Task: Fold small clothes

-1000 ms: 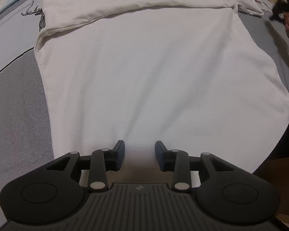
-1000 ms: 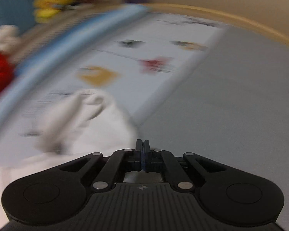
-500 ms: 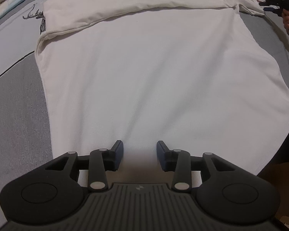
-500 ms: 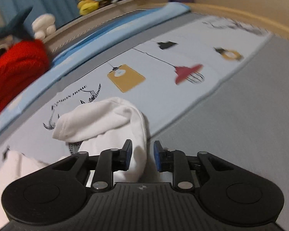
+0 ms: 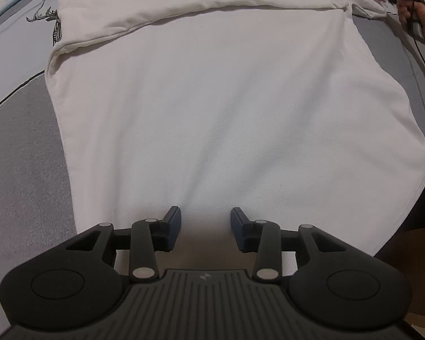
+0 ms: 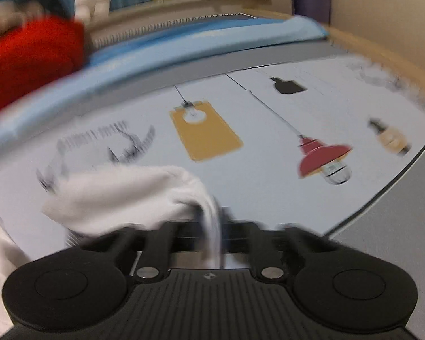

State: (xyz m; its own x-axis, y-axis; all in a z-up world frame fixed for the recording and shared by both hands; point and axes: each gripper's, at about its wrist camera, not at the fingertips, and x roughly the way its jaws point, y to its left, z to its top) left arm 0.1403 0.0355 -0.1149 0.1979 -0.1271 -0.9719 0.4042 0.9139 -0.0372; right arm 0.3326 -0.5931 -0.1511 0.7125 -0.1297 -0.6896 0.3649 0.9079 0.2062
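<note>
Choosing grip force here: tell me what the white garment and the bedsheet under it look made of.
White garment: looks like soft matte cotton knit; it lies limp with shallow wrinkles and a rolled fold, and its sleeve drapes through the right gripper. Bedsheet: seemingly woven fabric, matte, with fine grey texture and printed pictures.

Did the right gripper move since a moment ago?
Yes. The right gripper pushed forward toward the printed sheet: the yellow lamp print looks closer and lower, and the white sleeve now sits between its closing fingers.
</note>
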